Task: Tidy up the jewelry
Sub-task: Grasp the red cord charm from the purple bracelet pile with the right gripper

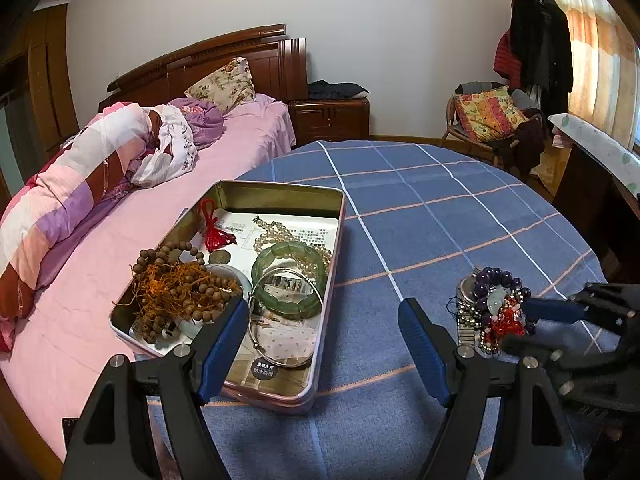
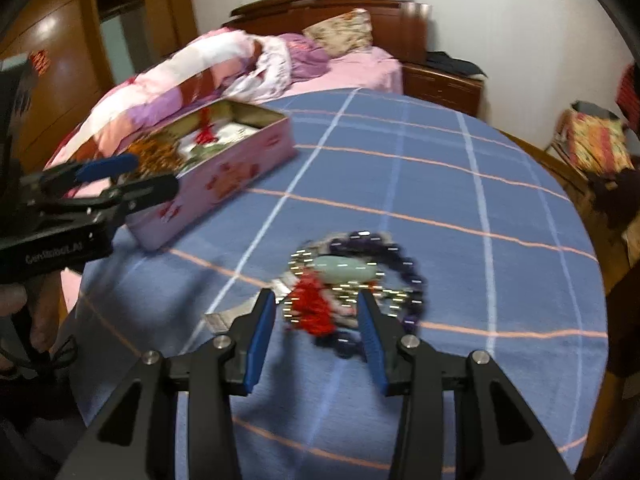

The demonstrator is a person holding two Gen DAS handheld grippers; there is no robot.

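A pink metal tin (image 1: 338, 216) stands open on the blue checked tablecloth, also in the right wrist view (image 2: 224, 180). It holds a green jade bracelet (image 1: 290, 278), a pearl string (image 1: 276, 236), wooden beads (image 1: 180, 284), a silver bangle (image 1: 280, 320) and a red knot (image 1: 214, 232). A loose heap of jewelry (image 1: 490, 304) with purple beads, a pale stone and red tassel lies on the cloth (image 2: 348, 280). My left gripper (image 1: 322, 312) is open, hovering by the tin's near right side. My right gripper (image 2: 316, 312) is open, its fingers straddling the heap's near edge.
The round table's blue cloth (image 1: 440, 208) ends near the bed (image 1: 240, 136) on the left. A wooden nightstand (image 1: 328, 116) and a chair with cushions (image 1: 488, 116) stand beyond. A desk edge (image 1: 600, 152) is at the right.
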